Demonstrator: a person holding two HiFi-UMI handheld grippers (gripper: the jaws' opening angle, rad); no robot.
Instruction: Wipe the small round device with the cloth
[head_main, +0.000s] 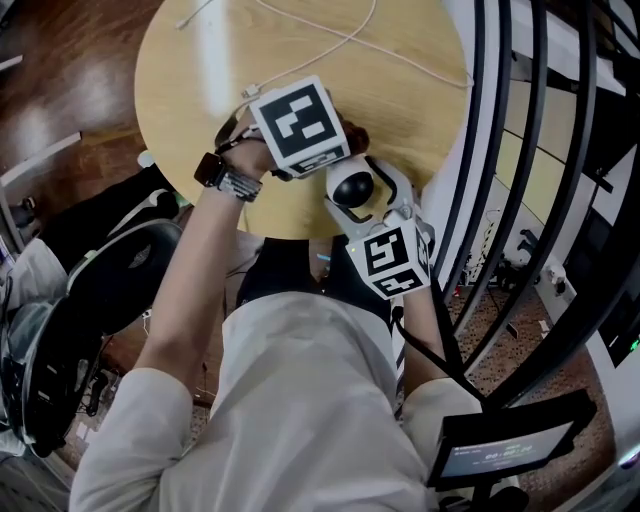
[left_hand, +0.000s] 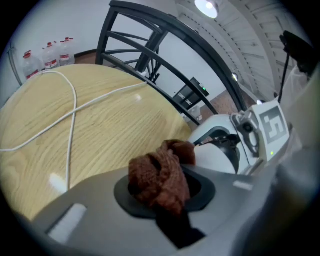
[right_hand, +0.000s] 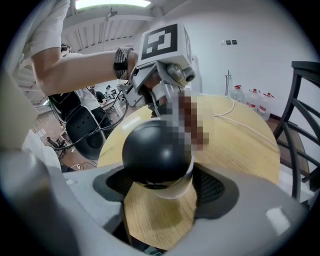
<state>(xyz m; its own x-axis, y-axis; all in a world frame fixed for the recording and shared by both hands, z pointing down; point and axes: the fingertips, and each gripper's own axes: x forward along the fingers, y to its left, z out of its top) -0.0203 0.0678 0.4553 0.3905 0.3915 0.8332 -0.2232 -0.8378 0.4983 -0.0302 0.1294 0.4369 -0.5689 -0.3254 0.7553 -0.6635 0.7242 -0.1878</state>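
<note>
We're holding the small round device (right_hand: 155, 150) clamped in the right gripper (right_hand: 159, 192) fingers, at the bench (head_main: 190, 90) near edge. Left gripper (left_hand: 167, 197) fingers are pinching the brown cloth (left_hand: 157, 175), which is sitting just beside the device's left flank.

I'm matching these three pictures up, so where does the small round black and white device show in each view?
Head view: small round black-and-white device, centre, at the near edge of the round wooden table.
Left gripper view: right of centre, just beyond the brown cloth.
Right gripper view: centre, between the jaws.
Shared landmark: the white cable on that table.
</note>
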